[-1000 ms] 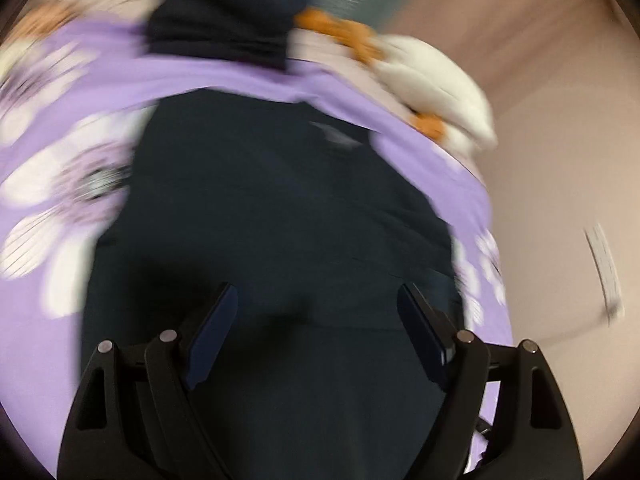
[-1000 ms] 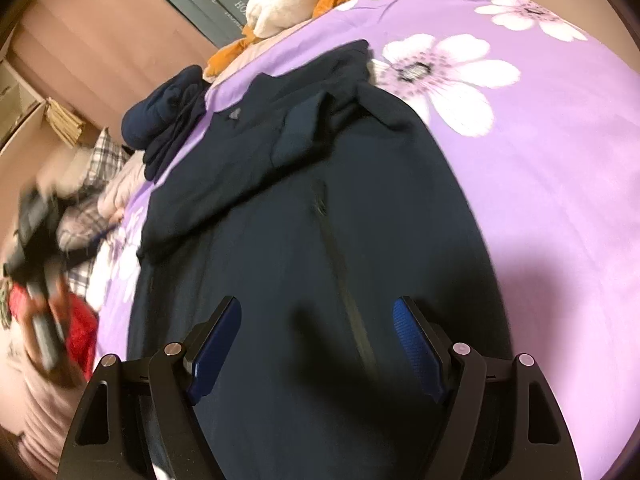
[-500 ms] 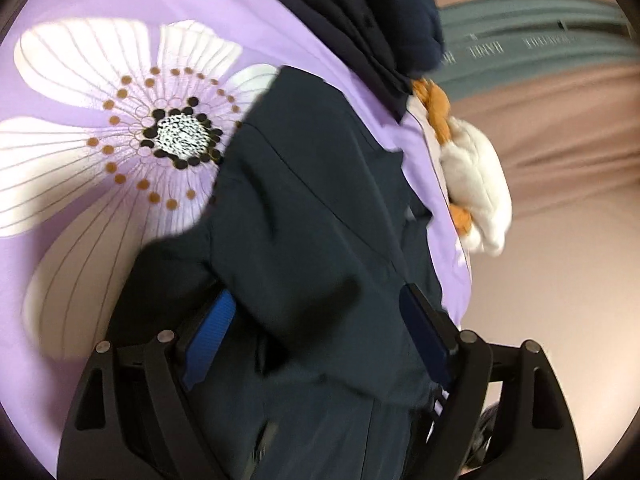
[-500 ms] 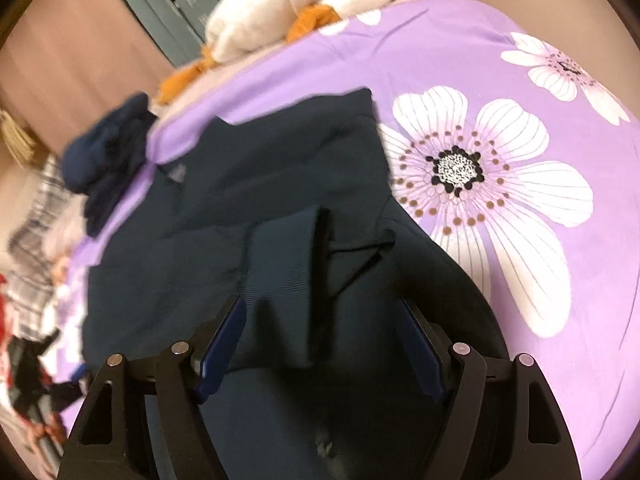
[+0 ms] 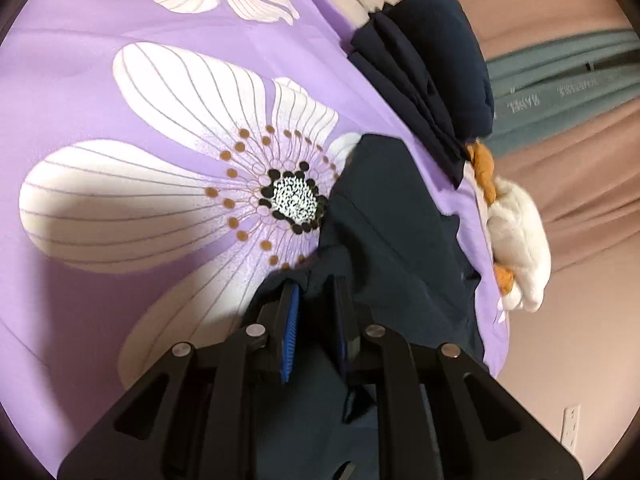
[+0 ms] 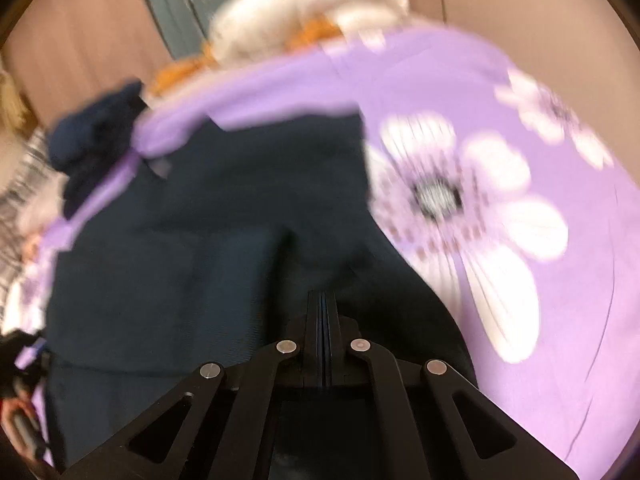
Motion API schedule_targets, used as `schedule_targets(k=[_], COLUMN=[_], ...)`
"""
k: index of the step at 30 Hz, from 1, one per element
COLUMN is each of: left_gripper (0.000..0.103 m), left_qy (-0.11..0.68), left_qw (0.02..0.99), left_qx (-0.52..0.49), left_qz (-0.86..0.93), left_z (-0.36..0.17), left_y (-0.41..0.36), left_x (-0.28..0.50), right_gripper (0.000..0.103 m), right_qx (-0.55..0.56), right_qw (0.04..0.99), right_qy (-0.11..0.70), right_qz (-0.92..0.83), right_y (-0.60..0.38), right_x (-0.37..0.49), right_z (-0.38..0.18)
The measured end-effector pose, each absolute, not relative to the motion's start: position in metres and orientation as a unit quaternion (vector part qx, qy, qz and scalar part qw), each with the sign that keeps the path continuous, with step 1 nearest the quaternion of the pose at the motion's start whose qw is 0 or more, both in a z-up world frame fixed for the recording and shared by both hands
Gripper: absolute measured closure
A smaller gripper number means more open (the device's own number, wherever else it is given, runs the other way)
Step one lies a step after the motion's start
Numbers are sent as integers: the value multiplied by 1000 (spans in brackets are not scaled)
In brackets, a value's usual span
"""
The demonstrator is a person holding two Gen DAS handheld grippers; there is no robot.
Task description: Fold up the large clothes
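The left gripper has just closed on a fold of the dark navy fabric garment; the right gripper has closed too, pads together, above the same garment on the purple flowered bedsheet

Left gripper — black frame, blue pads, jaws just closed in on a bunched fold of the dark navy garment, cloth pinched between them. The garment lies on a purple bedspread printed with large white flowers; one flower centre, black and white ringed with brown dots, sits just left of the garment's edge. Folded navy clothes — stacked at the bed's far edge, above the garment. White and orange plush item at the right edge of the bed. Beige wall beyond, a wall socket low on it.
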State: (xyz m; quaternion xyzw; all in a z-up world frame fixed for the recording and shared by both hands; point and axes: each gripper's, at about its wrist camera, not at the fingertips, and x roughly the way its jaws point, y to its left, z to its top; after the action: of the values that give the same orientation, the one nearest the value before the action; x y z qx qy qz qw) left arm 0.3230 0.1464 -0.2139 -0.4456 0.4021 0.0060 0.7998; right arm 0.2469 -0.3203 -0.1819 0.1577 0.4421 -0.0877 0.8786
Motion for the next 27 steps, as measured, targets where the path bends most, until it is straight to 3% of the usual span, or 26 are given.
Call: schedule_targets(k=[4,6,8,9,11,12,13,21,22,24,27], left_gripper=[81,68,63,63,63,63,63,64,65,76,78], left_qy=[420,410,400,397,398,402,408,469,482,498,493], left_qw=[831,848,858,864,871,874,874,873,867,858,856], left_qx=[-364,-335,-321,-308,-281,-259,-241,-82,-77,-78,-104], left_qz=[14,7,-9,-29,-62,-90,-109,-109,-103,-100,-115], left_z=[-191,-174,-161,-151,-141,-135,-133,-172,-181,-199,-197], left_y=[142,140,132,121,99,78,64,-13,-11,0,15], left_x=[318,313,315,319,326,334,339,381,386,391,392], right_gripper=[102,100,99,95,78,63,61,61,61,61,64], right_qx=[160,156,131,120,104,100,97,30,21,-3,-4], right_qw=[883,893,907,911,919,920,922,911,906,898,892], right_qy=[430,409,391,386,379,378,376,407,419,439,450], right_qz=[-102,-99,-88,-78,-42,-24,-1,55,55,42,48], right_y=[-328,-327,-316,-309,-288,-278,-265,-203,-202,-206,-220], right_x=[235,230,229,229,238,242,248,298,302,301,304], right_z=[-177,-162,-146,-141,-132,-130,-128,-149,-157,-169,-187])
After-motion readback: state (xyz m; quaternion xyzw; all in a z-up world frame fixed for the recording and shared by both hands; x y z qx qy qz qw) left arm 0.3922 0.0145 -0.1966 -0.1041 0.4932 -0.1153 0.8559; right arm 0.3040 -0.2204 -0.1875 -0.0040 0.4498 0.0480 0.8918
